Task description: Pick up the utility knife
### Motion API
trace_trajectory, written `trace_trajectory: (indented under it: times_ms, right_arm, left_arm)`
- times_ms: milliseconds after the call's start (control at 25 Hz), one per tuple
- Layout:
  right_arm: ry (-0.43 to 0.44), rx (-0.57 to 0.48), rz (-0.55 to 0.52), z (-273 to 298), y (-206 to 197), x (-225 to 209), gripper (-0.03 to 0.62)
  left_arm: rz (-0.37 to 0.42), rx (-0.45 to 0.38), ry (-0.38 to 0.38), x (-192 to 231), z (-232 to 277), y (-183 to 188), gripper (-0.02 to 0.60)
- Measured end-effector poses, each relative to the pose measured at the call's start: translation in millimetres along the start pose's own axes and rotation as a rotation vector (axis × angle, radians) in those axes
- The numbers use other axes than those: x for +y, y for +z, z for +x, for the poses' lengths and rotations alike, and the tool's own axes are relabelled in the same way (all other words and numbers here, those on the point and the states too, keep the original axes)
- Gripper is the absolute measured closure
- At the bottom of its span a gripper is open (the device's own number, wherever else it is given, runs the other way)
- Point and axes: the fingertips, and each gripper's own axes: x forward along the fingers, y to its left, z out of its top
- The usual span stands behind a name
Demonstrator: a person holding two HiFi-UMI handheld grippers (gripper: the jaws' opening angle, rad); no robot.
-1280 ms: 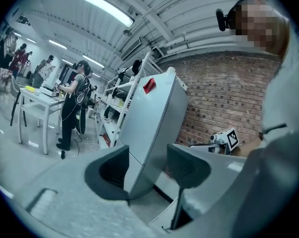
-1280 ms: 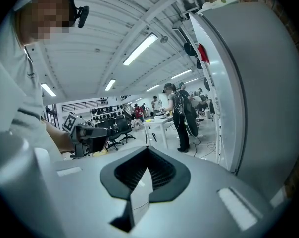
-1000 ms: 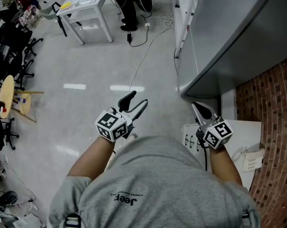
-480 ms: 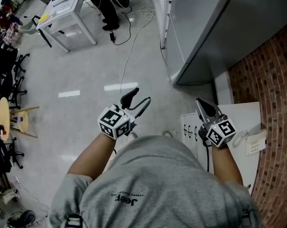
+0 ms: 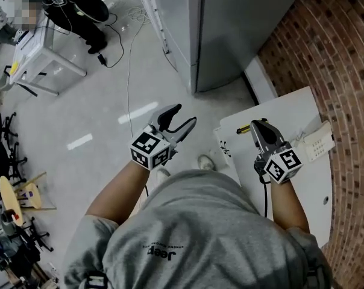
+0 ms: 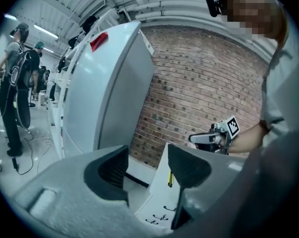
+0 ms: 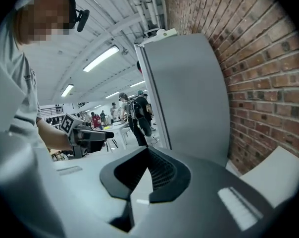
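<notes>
The utility knife (image 5: pixel 244 128), yellow and black, lies on the near-left part of the white table (image 5: pixel 305 173), just left of my right gripper's tip. The left gripper view shows it as a thin yellow strip (image 6: pixel 170 179) on the tabletop. My right gripper (image 5: pixel 260 124) hovers over the table's left edge with its jaws shut and nothing between them; it also shows in the right gripper view (image 7: pixel 147 153). Off the table's left side, my left gripper (image 5: pixel 182 117) is held above the floor, jaws open and empty (image 6: pixel 147 158).
A tall grey cabinet (image 5: pixel 230 23) stands beyond the table, against a brick wall (image 5: pixel 342 59). A white keypad device (image 5: pixel 315 141) lies on the table's right. A printed sheet (image 5: pixel 224 152) sits at the table's left edge. A cable (image 5: pixel 129 71) runs across the floor.
The view has swung toward the brick wall and the table has come into fuller sight. My right gripper now sits over the table beside the knife. Both grippers keep their states.
</notes>
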Motion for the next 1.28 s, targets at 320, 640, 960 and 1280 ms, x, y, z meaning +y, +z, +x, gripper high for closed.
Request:
trace_trajectory:
  times_ms: [320, 640, 960, 1280]
  right_arm:
    - [-0.154, -0.026, 0.077, -62.2, -18.5, -70.2, 0.585]
    - [-0.263, -0.038, 0.15, -117.6, -50.4, -121.4, 0.585]
    - [-0.303, -0.047, 0.18, -151.3, -74.3, -148.8, 0.585]
    - [-0.321, -0.047, 0.204, -165.2, -91.4, -160.7, 0.585]
  left_arm:
    - [0.063, 0.143, -0.188, -59.0, 109.0, -24.5, 0.328]
    - [0.153, 0.362, -0.297, -113.7, 199.7, -82.0, 0.328]
    - [0.23, 0.588, -0.295, -139.7, 260.3, -151.6, 0.328]
    - [0.308, 0.751, -0.247, -135.2, 285.8, -198.2, 0.348]
